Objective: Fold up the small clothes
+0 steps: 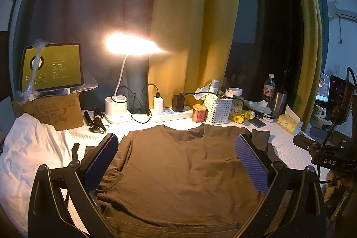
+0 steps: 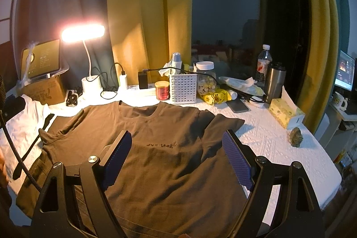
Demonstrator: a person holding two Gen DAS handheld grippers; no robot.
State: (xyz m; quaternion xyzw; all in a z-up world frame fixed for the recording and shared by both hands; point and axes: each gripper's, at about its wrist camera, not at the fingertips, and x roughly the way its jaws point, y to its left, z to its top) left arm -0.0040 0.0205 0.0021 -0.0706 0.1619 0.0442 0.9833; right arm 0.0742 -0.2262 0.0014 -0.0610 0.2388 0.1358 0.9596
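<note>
Below both grippers, open: brown tee (image 1: 178, 171) flat on table.

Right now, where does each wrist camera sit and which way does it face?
Left wrist: above the near hem, facing the lamp across the brown T-shirt; left gripper open.
Right wrist: further right, facing the white basket over the T-shirt; right gripper open.
Shared: T-shirt, lamp, tablet, basket, red can.
</note>
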